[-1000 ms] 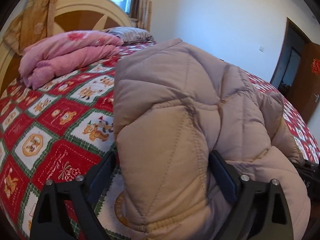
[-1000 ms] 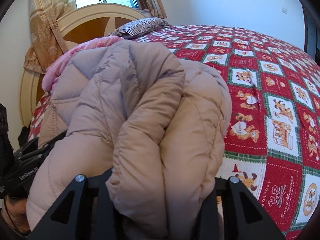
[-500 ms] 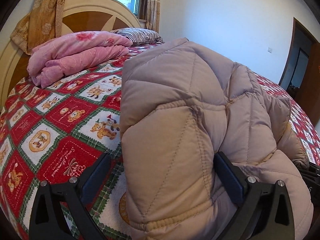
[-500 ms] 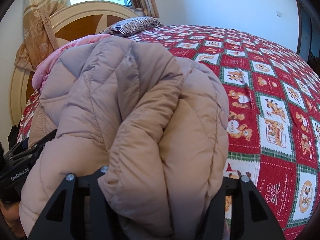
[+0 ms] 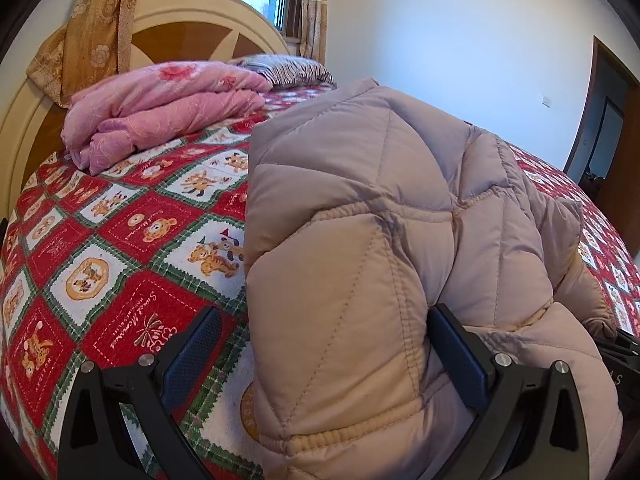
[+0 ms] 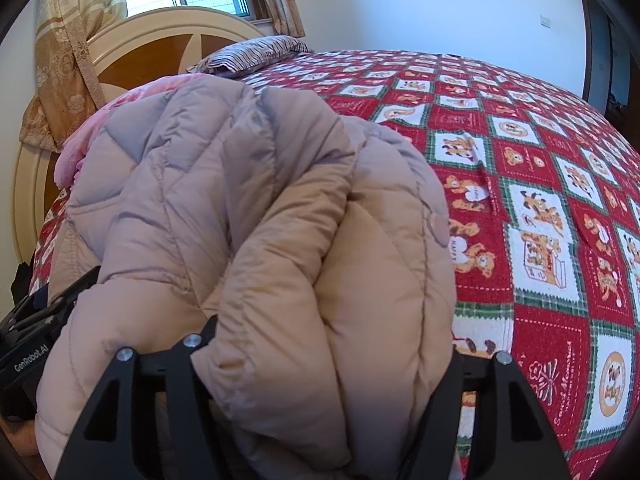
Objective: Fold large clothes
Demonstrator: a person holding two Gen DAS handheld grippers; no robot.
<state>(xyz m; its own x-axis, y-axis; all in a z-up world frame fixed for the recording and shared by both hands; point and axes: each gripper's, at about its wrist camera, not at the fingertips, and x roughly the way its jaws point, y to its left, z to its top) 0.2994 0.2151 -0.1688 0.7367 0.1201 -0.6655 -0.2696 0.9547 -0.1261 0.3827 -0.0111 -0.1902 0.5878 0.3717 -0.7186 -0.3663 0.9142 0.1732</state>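
A puffy beige quilted jacket (image 5: 380, 208) lies bunched near the edge of the bed on a red Christmas quilt (image 5: 120, 240). My left gripper (image 5: 324, 312) is open wide around the jacket's hem corner. Its left pad (image 5: 196, 344) stands clear of the cloth and its right pad (image 5: 456, 344) rests against it. My right gripper (image 6: 334, 338) straddles a thick fold of the jacket (image 6: 280, 208) and its jaws are opening. The fold puffs out to fill the gap and hides the right fingertip. Each gripper shows at the edge of the other's view: left gripper (image 6: 36, 332), right gripper (image 5: 616, 352).
A folded pink blanket (image 5: 160, 112) and a striped pillow (image 5: 288, 68) lie by the cream and wood headboard (image 5: 192, 36). A gold curtain (image 5: 100, 12) hangs over the headboard. The quilt stretches far to the right (image 6: 540, 160). A doorway (image 5: 608, 128) stands beyond the bed.
The right gripper's jaws have spread much wider around the jacket fold. The left jaws widened a little, and the left pad came off the cloth. The jacket stays where it was.
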